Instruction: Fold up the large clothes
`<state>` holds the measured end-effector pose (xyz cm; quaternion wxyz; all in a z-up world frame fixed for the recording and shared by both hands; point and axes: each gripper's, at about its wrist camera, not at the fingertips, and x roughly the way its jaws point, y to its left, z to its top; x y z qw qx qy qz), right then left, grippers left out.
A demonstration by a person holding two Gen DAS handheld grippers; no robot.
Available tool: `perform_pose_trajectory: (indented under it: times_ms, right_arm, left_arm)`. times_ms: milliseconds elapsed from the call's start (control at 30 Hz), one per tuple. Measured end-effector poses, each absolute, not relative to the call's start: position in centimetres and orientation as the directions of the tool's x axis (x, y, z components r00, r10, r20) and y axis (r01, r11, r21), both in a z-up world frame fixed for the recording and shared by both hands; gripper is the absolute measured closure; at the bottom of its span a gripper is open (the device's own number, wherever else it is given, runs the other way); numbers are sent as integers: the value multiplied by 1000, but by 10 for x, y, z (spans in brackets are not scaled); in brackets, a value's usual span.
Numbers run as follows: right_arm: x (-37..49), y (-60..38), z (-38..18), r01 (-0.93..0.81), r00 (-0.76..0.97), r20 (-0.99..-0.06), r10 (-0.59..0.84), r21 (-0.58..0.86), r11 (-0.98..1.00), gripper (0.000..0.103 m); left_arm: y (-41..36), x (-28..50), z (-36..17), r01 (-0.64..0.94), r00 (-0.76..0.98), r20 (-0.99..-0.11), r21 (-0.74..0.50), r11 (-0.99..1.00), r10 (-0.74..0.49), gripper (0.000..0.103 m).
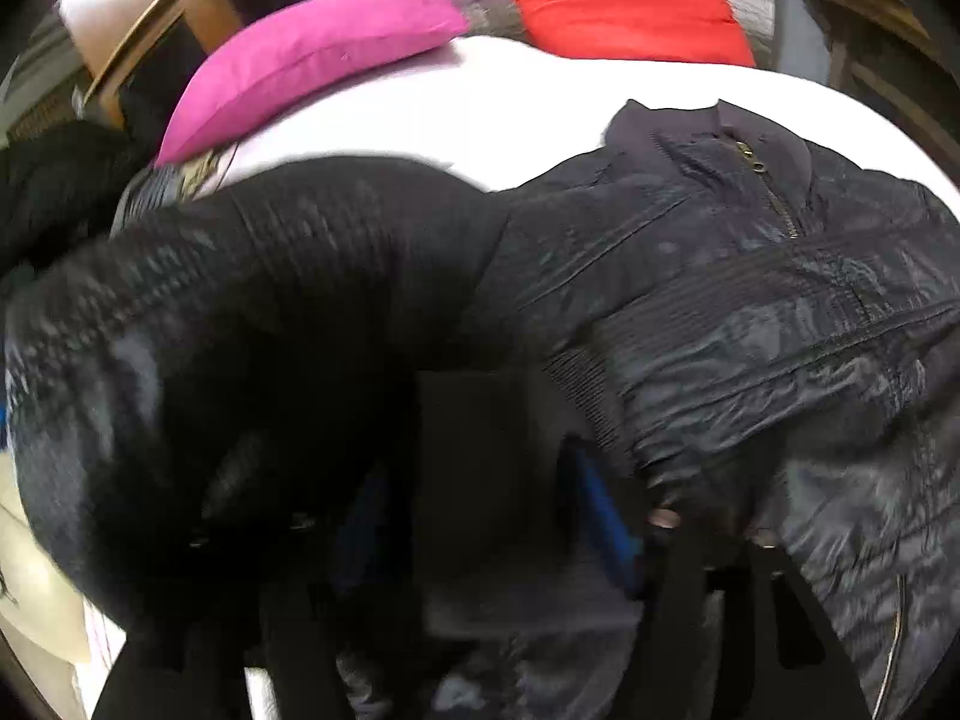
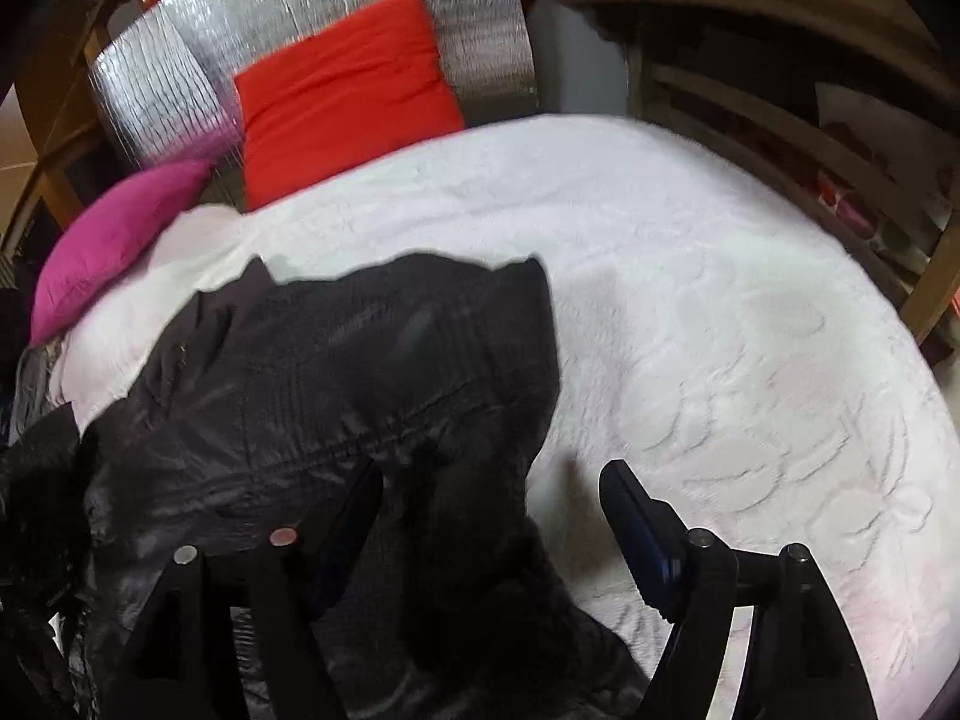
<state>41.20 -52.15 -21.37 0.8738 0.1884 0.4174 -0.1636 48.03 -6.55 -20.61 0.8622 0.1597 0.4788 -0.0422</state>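
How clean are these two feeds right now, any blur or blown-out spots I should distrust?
Left wrist view: the jacket sleeve is motion-smeared, the white bedspread is overexposed and featureless, and the left gripper is lost in shadow. Right wrist view: sharper, bedspread texture readable, right gripper clear; fisheye bends the edges.

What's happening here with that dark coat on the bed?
A person holding a gripper in each hand is folding a dark quilted jacket on a white bedspread. The left gripper is buried in the fabric, apparently lifting a sleeve; its grip is hard to make out. The right gripper hangs open over the jacket's near edge. A pink pillow and red pillow lie behind.
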Motion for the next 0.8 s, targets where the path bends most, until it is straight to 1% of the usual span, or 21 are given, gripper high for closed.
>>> perform_pose_trajectory:
  times_ms: [167,300,400,467,500,533,567,633,667,733,800]
  right_arm:
    - [395,-522,-185,416,687,-720,-102,274,867,24]
    - [386,-510,-167,369,726,-680,-105,256,893,24]
    - [388,-509,-170,368,712,-696,-97,251,895,24]
    - [387,-519,-177,381,711,-701,-57,315,869,25]
    - [385,-521,-180,382,716,-698,-24,363,850,26]
    - [383,-522,-180,366,725,-689,13,401,840,28]
    - [384,-519,-179,344,731,-681,32,410,845,30]
    - [392,-507,-178,310,722,-691,35,367,877,36]
    - [398,-493,-179,275,704,-709,45,330,903,36]
    - [409,-472,-188,224,663,-745,76,294,929,37]
    - [418,-451,-201,190,611,-788,82,247,950,37]
  left_arm:
    - [-23,487,-200,177,507,-862,90,980,-12,35]
    - [-13,494,-197,128,508,-859,2,992,-64,35]
    - [-23,493,-198,162,514,-855,24,986,-64,35]
    - [-29,494,-202,177,521,-852,51,983,-49,35]
    - [-30,493,-202,176,526,-850,62,983,-40,36]
    - [-32,494,-203,174,534,-845,71,982,-33,42]
    - [-36,497,-204,174,538,-842,82,981,-25,45]
    - [-43,498,-208,179,540,-841,107,978,-7,54]
    - [-46,499,-210,182,540,-841,118,976,1,57]
    - [-47,492,-210,190,546,-837,131,973,6,70]
    - [-55,490,-211,206,556,-831,153,967,13,79]
